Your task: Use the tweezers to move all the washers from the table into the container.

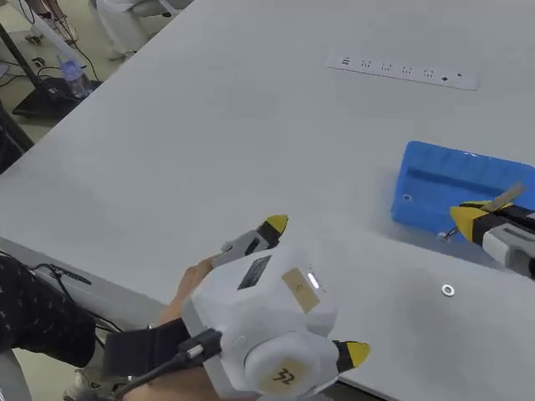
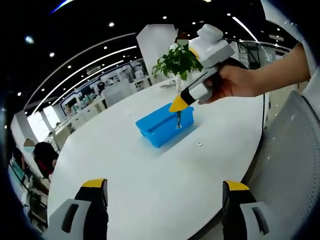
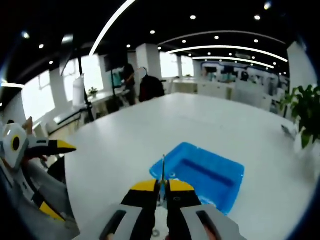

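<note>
A blue container [image 1: 461, 185] lies on the white table at the right. My right gripper [image 1: 468, 219] is shut on thin metal tweezers [image 1: 448, 235] whose tip hangs at the container's near edge. Whether the tip carries a washer is too small to tell. One washer [image 1: 448, 290] lies on the table in front of the container. My left gripper [image 1: 316, 288] is held low near the table's front edge, open and holding nothing. In the left gripper view the tweezers [image 2: 178, 120] point down at the container [image 2: 160, 127], with the washer [image 2: 199, 144] close by. The right gripper view shows the tweezers [image 3: 163, 172] above the container [image 3: 202, 175].
A white power strip [image 1: 403, 72] lies at the far side of the table [image 1: 209, 142]. A potted plant [image 2: 179, 61] stands beyond the container. Chairs and a water bottle [image 1: 73, 77] are off the table's left side.
</note>
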The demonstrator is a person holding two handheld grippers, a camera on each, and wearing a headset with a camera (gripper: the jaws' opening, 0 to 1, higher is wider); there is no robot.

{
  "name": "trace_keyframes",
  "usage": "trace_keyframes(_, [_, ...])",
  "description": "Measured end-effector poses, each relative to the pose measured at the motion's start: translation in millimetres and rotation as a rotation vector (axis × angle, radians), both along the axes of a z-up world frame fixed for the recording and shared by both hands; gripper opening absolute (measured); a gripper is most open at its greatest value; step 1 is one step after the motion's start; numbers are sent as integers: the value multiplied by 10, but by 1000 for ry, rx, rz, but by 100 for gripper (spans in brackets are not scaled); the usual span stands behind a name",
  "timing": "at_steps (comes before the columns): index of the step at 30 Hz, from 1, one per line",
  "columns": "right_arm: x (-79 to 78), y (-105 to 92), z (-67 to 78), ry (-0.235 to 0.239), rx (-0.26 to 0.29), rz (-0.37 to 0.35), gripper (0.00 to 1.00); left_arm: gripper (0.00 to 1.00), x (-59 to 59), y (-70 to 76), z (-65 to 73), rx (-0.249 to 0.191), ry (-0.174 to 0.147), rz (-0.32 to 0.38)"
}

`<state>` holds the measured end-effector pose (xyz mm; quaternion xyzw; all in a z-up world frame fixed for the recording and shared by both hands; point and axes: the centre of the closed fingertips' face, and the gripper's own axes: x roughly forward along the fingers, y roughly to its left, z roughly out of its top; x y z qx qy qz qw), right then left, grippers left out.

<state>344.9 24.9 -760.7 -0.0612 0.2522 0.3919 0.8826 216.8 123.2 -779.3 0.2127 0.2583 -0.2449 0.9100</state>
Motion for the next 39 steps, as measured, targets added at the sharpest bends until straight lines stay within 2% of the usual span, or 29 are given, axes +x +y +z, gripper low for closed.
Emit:
trace_keyframes(5, [179,-36,68,-25,32,-42,3,99,0,1,7,2,-4,-3])
trace_keyframes(9, [333,-81,50,-50,16,-67,3,99,4,5,11,8,-10,-3])
trace_keyframes(11, [406,-111,17,-54,10,-82,3,99,7,15,9,12,-11,0])
trace_keyframes(14, [518,-159,-118,-45,-26,-96,3,99,9,17,9,12,-12,1])
trace_keyframes(19, [595,-192,-270,-35,-54,-110,3,98,2,27,-25,29,1,1])
trace_keyframes(28, [703,-208,-492,-20,-93,-127,3,97,0,30,-42,33,6,1])
trace_keyframes(35, [684,-182,-579,1,-103,-123,3,97,0,43,-55,39,11,5])
trace_keyframes(39, [696,-185,-575,-4,-97,-129,3,96,2,54,-64,44,15,9])
